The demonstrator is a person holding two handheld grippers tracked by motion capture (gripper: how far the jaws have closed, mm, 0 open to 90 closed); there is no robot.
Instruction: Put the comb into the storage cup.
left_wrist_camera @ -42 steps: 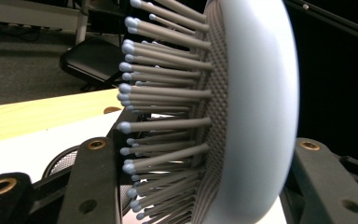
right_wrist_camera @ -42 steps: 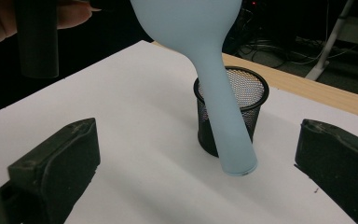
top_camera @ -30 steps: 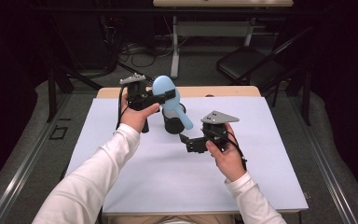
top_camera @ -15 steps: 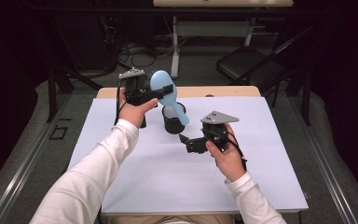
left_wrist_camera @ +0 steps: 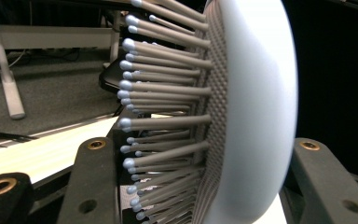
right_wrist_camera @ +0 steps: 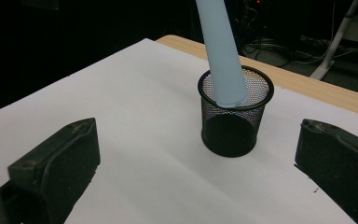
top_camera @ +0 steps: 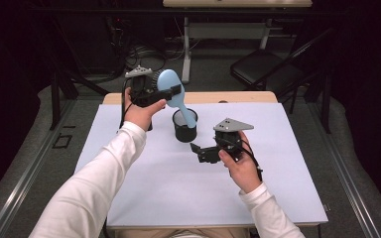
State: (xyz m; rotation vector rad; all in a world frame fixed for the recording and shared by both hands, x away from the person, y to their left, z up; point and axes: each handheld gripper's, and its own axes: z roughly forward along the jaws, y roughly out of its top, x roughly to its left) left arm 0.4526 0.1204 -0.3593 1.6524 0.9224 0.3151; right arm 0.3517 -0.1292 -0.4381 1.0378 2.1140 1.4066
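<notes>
Here the left tongs (top_camera: 171, 91) clamp the hairbrush (top_camera: 171, 84) head, its handle in the mesh cup (top_camera: 185, 130); right tongs (top_camera: 198, 151) gape nearby.

A lab or studio set up for recording, not a home; a small wooden table (top_camera: 238, 97) covered with a white sheet (top_camera: 178, 178) stands on grey carpet (top_camera: 25, 163); black curtains (top_camera: 367, 99) close off both sides; loose cables (top_camera: 139, 49) trail on the floor behind; a folding chair (top_camera: 263, 72) and a desk's white legs (top_camera: 186, 49) stand at the back.
</notes>
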